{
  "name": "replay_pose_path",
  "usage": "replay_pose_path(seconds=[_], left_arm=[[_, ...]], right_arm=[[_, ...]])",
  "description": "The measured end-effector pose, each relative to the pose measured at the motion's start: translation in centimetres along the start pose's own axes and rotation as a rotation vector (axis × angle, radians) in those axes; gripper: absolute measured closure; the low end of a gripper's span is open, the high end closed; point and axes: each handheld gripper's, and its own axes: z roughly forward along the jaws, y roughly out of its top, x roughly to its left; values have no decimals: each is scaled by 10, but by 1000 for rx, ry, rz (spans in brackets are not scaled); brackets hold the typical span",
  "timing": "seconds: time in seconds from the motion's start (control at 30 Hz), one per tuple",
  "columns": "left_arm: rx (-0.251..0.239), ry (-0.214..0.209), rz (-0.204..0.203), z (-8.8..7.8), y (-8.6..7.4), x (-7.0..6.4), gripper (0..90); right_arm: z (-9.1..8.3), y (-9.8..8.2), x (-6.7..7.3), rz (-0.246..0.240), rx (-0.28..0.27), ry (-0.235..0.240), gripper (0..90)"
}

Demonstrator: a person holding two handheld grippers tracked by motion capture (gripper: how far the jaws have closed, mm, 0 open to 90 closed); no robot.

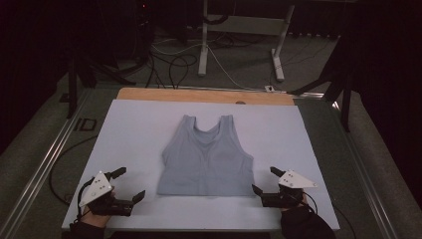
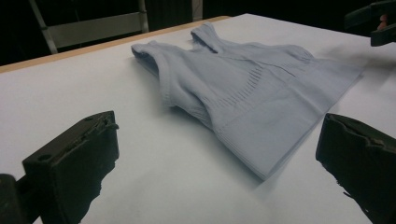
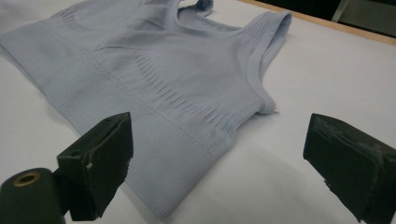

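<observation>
The right claw [image 1: 262, 180] stands wide open and empty, its jaws just beside the top's [image 1: 206, 157] near right hem corner; in the right gripper view one jaw already reaches over the ribbed hem band while the other is over bare tabletop [image 1: 298, 139]. The left claw [image 1: 130, 184] is also wide open and holds nothing, a little farther off from the left hem corner. The top lies flat and face up in the middle of the tabletop, straps pointing away from the person.

The step in hand looks like a grab at both hem corners. To do it well, each claw should slide low along the tabletop so one jaw goes under the hem band and the other over it, taking both layers. The left claw needs to close in first; pinching both corners together should keep the cloth from skewing.
</observation>
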Motion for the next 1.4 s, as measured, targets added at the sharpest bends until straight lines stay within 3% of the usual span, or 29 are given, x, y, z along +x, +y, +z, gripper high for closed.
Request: replay_pose_path(seconds=[0.4, 0.63, 1.0, 1.2, 1.4], left_arm=[[-1, -11, 5, 1, -1, -1, 0], [-2, -11, 6, 0, 0, -1, 0], [-7, -12, 10, -2, 2, -2, 0], [-10, -18, 10, -3, 10, -4, 0], [-19, -35, -9, -7, 23, -1, 0]], right_arm=[[-2, 4, -3, 50, -20, 18, 84], [1, 4, 0, 20, 13, 8, 84], [-1, 6, 1, 21, -6, -2, 84], [-2, 14, 4, 24, -6, -1, 84], [-7, 34, 7, 7, -20, -5, 84]])
